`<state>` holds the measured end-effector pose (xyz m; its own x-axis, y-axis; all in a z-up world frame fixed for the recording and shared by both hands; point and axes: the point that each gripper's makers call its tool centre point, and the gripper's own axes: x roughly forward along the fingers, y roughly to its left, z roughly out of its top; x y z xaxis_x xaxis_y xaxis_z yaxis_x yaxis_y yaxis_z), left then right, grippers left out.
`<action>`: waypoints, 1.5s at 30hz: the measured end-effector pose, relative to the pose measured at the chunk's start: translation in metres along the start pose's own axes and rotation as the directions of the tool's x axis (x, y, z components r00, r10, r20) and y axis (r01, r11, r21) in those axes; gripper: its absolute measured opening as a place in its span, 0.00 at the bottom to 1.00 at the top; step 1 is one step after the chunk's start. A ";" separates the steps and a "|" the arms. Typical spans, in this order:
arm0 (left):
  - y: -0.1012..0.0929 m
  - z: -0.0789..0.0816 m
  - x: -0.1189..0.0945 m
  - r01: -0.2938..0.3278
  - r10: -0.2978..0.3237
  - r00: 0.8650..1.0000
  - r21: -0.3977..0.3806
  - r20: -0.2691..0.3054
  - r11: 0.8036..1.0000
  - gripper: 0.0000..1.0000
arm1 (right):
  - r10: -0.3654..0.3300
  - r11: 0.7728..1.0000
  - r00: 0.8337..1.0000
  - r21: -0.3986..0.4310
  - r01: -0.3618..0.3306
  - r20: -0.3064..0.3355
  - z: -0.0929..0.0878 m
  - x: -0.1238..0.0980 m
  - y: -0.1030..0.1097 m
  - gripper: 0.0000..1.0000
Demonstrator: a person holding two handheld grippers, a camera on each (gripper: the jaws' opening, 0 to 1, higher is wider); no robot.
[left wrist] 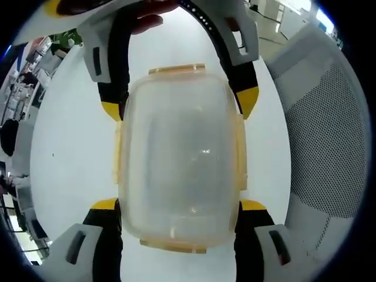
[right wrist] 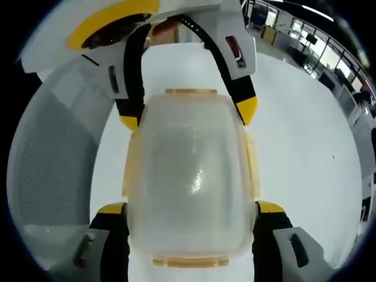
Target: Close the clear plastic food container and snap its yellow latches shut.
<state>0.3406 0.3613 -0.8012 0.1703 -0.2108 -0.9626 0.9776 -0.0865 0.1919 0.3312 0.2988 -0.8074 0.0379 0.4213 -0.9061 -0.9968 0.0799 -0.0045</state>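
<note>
Container (left wrist: 179, 158) between jaws (both grippers), on table (left wrist: 70, 153)

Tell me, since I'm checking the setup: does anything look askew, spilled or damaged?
Nothing stands out. The clear container sits lid-on between both grippers, left gripper, right gripper, intact, no spill on the white table.
</note>
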 end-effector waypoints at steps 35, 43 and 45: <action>0.000 -0.021 -0.003 -0.007 0.007 1.000 -0.016 -0.004 1.000 0.79 | -0.025 1.000 1.000 0.009 0.025 -0.014 0.021 0.010 -0.001 0.89; 0.000 -0.021 -0.003 -0.020 0.020 1.000 -0.021 -0.010 1.000 0.79 | -0.033 0.999 0.999 0.014 0.033 -0.004 0.022 0.010 -0.001 0.90; 0.000 -0.021 -0.003 -0.023 0.023 1.000 -0.022 -0.008 0.999 0.79 | -0.032 0.999 0.999 0.016 0.032 -0.004 0.022 0.010 -0.001 0.90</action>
<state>0.3427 0.3827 -0.8022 0.1939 -0.2050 -0.9593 0.9758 -0.0602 0.2101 0.3345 0.3228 -0.8072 0.0699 0.4150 -0.9071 -0.9938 0.1077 -0.0273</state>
